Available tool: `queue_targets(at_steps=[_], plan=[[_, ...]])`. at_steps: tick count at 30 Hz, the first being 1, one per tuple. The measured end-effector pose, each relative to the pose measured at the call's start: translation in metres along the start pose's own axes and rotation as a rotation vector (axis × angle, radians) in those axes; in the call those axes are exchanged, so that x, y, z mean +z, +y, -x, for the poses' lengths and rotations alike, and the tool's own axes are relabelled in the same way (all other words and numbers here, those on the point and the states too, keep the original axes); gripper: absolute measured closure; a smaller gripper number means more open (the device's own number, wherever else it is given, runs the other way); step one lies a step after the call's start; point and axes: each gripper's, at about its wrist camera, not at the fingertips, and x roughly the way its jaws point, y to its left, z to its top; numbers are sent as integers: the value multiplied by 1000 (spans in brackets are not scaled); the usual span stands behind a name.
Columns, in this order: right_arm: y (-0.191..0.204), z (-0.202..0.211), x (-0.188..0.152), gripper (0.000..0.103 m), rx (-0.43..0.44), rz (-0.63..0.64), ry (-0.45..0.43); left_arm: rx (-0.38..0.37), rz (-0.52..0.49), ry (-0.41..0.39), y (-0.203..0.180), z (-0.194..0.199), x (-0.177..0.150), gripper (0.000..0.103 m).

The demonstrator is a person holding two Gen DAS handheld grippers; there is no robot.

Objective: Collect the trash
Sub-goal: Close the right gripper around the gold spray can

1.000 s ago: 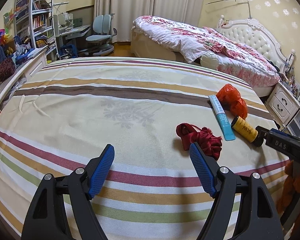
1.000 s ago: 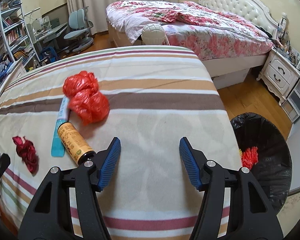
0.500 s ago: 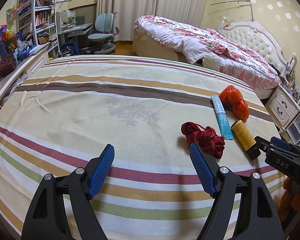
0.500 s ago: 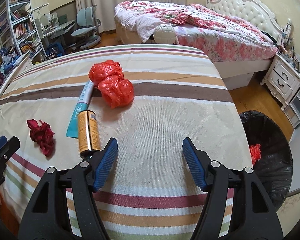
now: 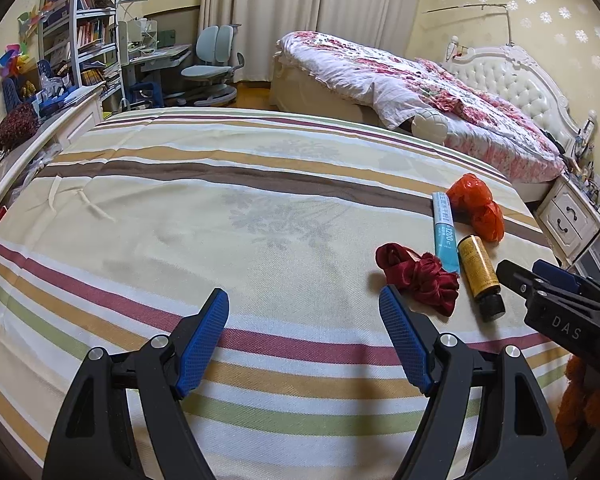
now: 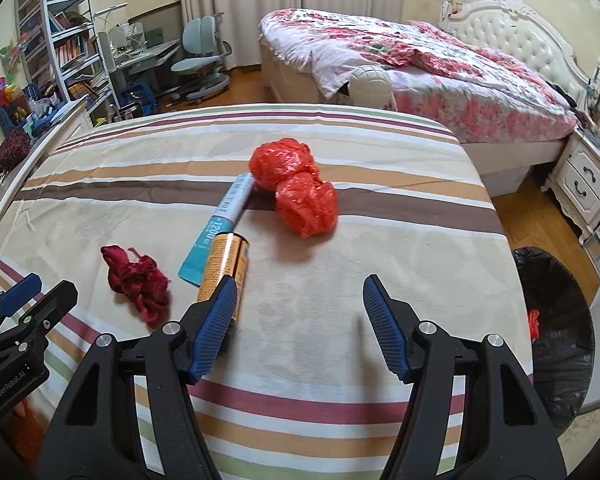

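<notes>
right gripper point(image 6: 296, 316) jaws closing, nothing between | left gripper point(image 5: 304, 332) wide apart, empty | bottle point(image 6: 225, 264) at 10 o'clock: stiff, slick, probably light, grab mid-body

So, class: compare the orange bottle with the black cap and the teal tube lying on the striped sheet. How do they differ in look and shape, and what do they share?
The orange bottle is a round cylinder with a shiny label; the teal tube is flatter and widens toward its crimped end. The bottle ends in a black cap, partly hidden behind the right gripper; the tube's far end runs up to the red plastic bag. Both lie on their sides, side by side on the striped sheet.
</notes>
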Motion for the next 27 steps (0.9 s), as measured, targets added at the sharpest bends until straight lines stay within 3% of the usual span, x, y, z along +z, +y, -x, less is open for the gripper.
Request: queue_targets(at_steps=[11, 16, 20, 27], plan=[[15, 4, 1, 41, 17, 23, -11, 14, 23, 1, 13, 2, 1, 28], [21, -5, 0, 54, 37, 29, 13, 15, 23, 0, 13, 2, 0, 28], [23, -12, -3, 80, 49, 23, 40, 19, 11, -5, 11, 3, -2, 28], [13, -8, -11, 80, 20, 6, 26, 7, -3, -10, 2, 3, -1, 28]])
